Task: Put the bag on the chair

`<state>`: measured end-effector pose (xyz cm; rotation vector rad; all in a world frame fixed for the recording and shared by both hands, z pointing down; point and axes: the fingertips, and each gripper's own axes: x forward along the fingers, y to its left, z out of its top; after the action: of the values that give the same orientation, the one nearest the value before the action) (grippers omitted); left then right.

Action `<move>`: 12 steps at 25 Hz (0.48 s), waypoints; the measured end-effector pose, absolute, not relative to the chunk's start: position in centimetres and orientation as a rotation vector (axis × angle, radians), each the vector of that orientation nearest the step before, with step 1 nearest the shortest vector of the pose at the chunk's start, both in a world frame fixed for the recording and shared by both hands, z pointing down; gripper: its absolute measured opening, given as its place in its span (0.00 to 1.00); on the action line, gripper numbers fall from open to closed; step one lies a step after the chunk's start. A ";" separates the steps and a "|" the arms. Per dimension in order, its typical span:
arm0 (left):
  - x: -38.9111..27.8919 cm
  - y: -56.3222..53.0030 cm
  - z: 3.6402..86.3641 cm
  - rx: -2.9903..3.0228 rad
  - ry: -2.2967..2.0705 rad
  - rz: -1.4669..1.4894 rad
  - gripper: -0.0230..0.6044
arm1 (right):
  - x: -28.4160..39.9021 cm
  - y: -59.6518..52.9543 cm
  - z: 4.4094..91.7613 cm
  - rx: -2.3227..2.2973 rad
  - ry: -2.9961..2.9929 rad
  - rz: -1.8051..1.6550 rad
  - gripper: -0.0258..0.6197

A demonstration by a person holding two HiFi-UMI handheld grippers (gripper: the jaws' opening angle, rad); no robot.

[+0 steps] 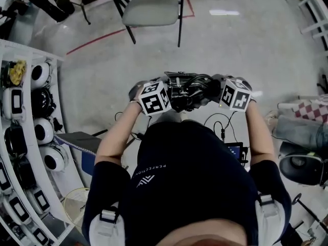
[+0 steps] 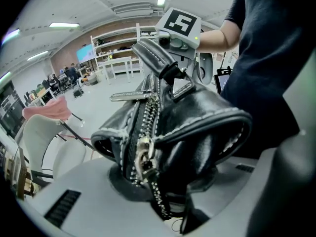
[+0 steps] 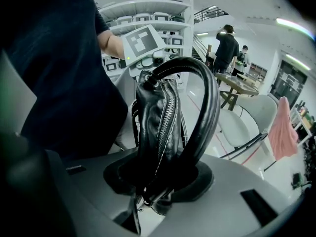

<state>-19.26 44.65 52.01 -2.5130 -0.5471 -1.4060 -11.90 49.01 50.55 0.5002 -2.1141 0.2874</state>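
Left tongs [image 1: 173,94] and right tongs [image 1: 211,91] are each clamping one end of the black bag [image 1: 190,89], which is hanging in the air between them. Risk: the slick leather may be slipping from one grip and the bag swinging down. The chair [image 1: 151,6] is standing well ahead of the tongs on grey floor [image 1: 230,50], with shelving [image 1: 31,111] lying off to their left
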 end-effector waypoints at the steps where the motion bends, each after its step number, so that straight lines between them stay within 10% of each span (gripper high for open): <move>1: -19.2 44.0 52.1 -2.515 -0.553 -1.411 0.26 | -11.8 48.5 50.7 0.491 -2.115 0.294 0.27; 12: -16.9 35.2 52.9 -2.530 -0.530 -1.411 0.26 | -9.6 39.6 51.3 0.447 -2.120 0.316 0.27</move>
<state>-16.94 35.22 52.86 -2.5299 -0.5304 -1.4106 -9.64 39.61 51.27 0.4470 -2.1202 0.3162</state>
